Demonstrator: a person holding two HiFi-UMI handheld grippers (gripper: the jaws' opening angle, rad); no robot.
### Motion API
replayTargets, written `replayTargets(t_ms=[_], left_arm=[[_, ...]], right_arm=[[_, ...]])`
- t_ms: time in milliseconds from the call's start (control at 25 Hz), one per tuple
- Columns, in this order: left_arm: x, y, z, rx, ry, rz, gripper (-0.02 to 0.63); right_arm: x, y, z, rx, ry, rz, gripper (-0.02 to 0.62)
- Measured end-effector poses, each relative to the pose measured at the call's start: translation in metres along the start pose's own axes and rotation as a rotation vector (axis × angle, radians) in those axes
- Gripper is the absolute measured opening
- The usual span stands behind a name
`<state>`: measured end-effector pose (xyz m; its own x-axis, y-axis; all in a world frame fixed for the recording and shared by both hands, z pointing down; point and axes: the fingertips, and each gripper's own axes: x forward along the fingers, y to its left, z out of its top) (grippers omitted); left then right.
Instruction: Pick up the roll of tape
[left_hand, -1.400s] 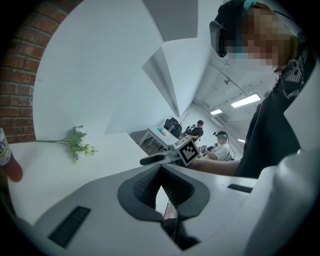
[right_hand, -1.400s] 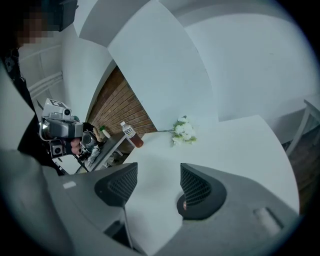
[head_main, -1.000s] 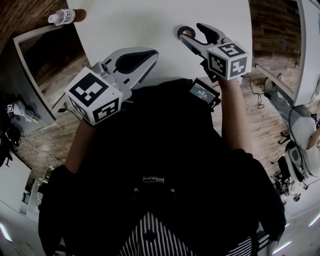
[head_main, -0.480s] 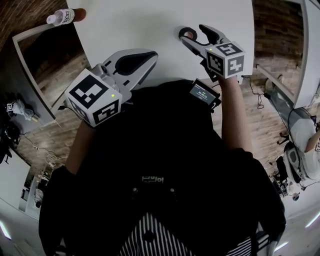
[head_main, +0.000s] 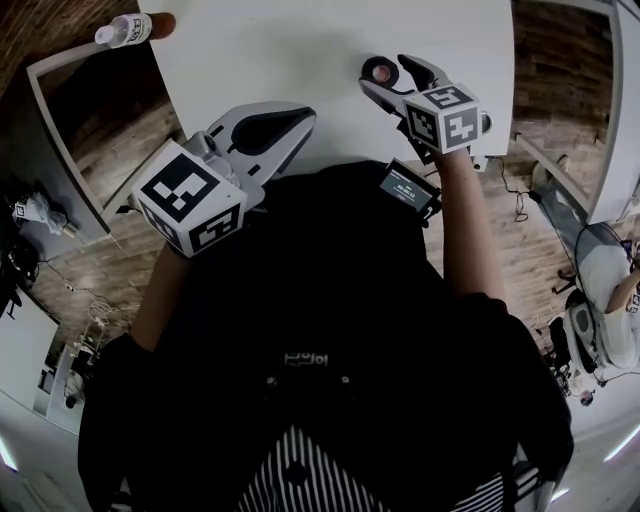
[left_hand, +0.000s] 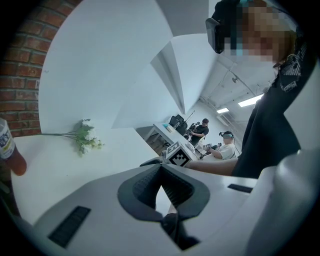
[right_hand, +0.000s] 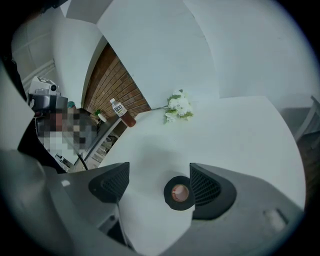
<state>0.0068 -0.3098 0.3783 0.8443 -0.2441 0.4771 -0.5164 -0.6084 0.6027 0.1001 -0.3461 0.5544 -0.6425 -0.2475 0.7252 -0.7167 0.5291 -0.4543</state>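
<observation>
- Roll of tape (right_hand: 179, 192): black, with a pale core. It lies flat on the white desk (right_hand: 240, 130) with its hole facing up, in the part of the desk nearer the person. Lying flat leaves its outer wall free on both sides for a pinch.
- Right tongs (right_hand: 157, 182): spread wide, having just been opening. They point steeply down, one jaw on each side of the roll. The roll sits off-centre, just beside the jaw at the picture's right and possibly brushing it, with bare desk between it and the other jaw. Nothing is pinched yet. Judgement: they are set to straddle the roll and need centring before closing.
- Left tongs (left_hand: 160, 170): tips pressed together on nothing, held above the near desk edge and well away from the roll. Judgement: parked out of the way.
- Bottle (right_hand: 121, 112): lies near the desk's far left edge, well away from the roll.
- Sprig of white flowers (right_hand: 179, 107): lies far back on the desk, also well away.
- Open room: bare desk surrounds the roll on every side, and nothing blocks a straight lift.
</observation>
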Motion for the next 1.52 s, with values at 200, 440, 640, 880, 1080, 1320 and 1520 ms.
replayTargets(t_ms=[200, 440, 640, 880, 1080, 1320, 1520], left_arm=[[-0.004, 0.004, -0.004, -0.008, 0.008, 0.014, 0.005], [-0.004, 0.005, -0.008, -0.019, 0.007, 0.026, 0.005], [-0.005, 0.010, -0.010, -0.023, -0.001, 0.039, 0.005], [-0.001, 0.008, -0.012, -0.038, 0.000, 0.044, 0.004], [-0.002, 0.009, -0.014, -0.040, 0.000, 0.049, 0.005], [-0.005, 0.008, -0.017, -0.049, 0.006, 0.055, 0.004], [-0.005, 0.006, -0.016, -0.040, -0.002, 0.051, 0.005]], right_arm=[[0.011, 0.002, -0.005, -0.014, 0.036, 0.000, 0.383], [0.026, -0.012, -0.019, 0.049, 0.056, -0.011, 0.405], [0.040, -0.025, -0.034, 0.029, 0.111, -0.047, 0.419], [0.051, -0.032, -0.049, -0.110, 0.224, -0.137, 0.423], [0.063, -0.034, -0.060, -0.185, 0.297, -0.170, 0.423], [0.070, -0.039, -0.068, -0.328, 0.358, -0.223, 0.421], [0.069, -0.041, -0.067, -0.361, 0.346, -0.244, 0.354]])
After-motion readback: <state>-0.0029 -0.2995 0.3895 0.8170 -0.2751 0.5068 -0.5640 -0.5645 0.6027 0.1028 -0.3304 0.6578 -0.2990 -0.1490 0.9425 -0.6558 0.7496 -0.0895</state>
